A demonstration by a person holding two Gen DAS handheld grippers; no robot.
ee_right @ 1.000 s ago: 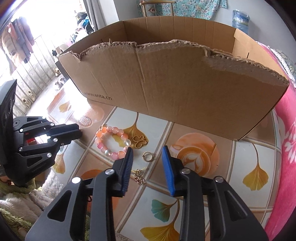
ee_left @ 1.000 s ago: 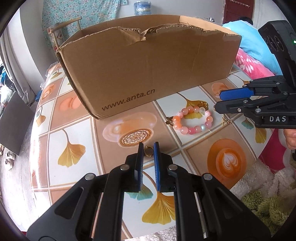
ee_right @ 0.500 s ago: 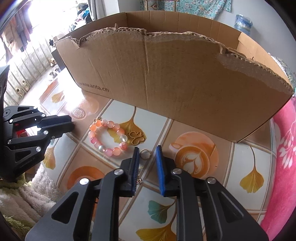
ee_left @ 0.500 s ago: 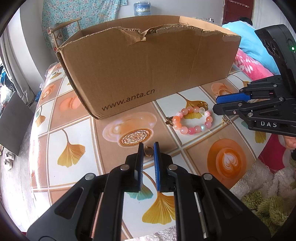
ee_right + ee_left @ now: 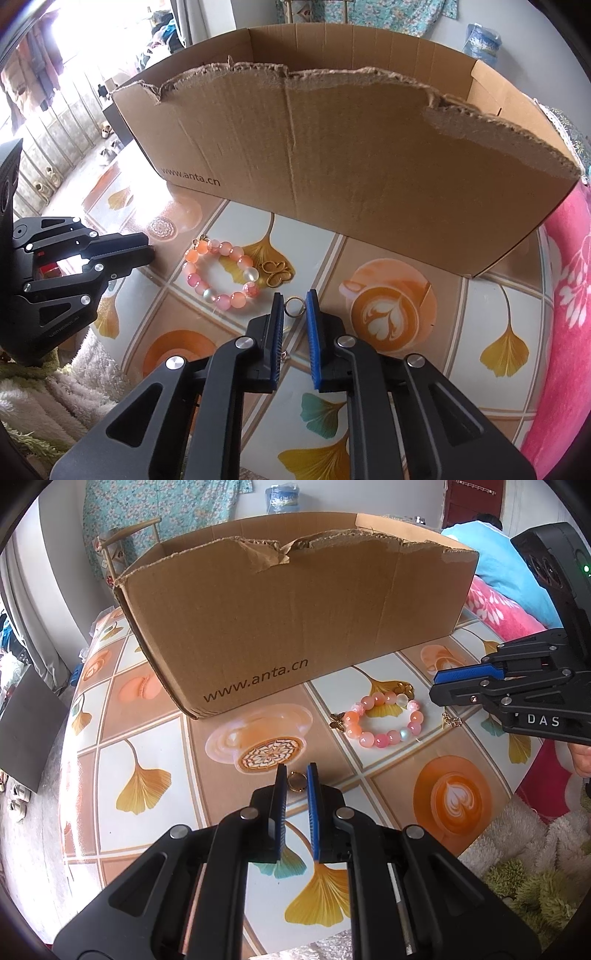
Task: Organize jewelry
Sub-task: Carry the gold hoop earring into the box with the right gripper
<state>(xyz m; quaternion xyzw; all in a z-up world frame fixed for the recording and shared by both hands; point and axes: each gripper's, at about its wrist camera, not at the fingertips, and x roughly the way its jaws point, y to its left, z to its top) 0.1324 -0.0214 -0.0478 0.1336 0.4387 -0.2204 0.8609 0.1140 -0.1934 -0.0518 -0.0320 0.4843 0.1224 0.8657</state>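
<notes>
The right gripper (image 5: 294, 309) is closing narrowly around a small gold ring (image 5: 294, 307) lying flat on the tablecloth (image 5: 491, 317), just beside the bead bracelet (image 5: 218, 271); whether its pads are touching it, I cannot tell; the left gripper (image 5: 294, 781) is likewise bracketing a gold ring (image 5: 295, 780), grip uncertain; light, stiff, slippery metal, probably best pinched across the band.

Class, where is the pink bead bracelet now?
In the right wrist view, the pink bead bracelet lies left of centre on the table, before the cardboard box.
</notes>
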